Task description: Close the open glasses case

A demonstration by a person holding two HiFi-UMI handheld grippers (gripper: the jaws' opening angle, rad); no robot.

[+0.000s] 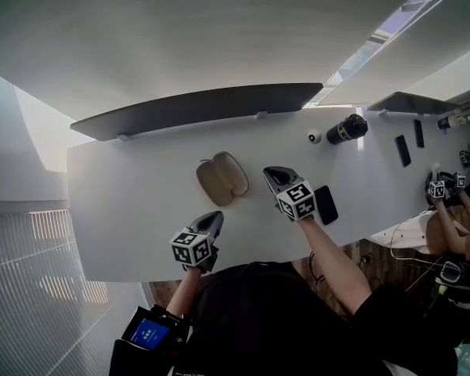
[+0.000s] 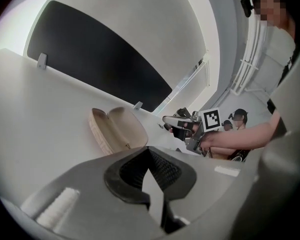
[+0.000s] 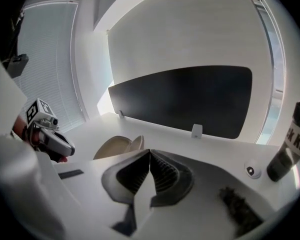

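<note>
Where case lies, left gripper — right gripper flank.

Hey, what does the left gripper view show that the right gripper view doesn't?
Only the left gripper view: the right gripper from the side, another person in the background behind it, and a look into both halves of the open glasses case.
Only the right gripper view: the left gripper, a black bottle, a small white round object and window blinds.
Both: the case open on the white table, the black panel behind it, and that camera's own jaws together with nothing between them.
</note>
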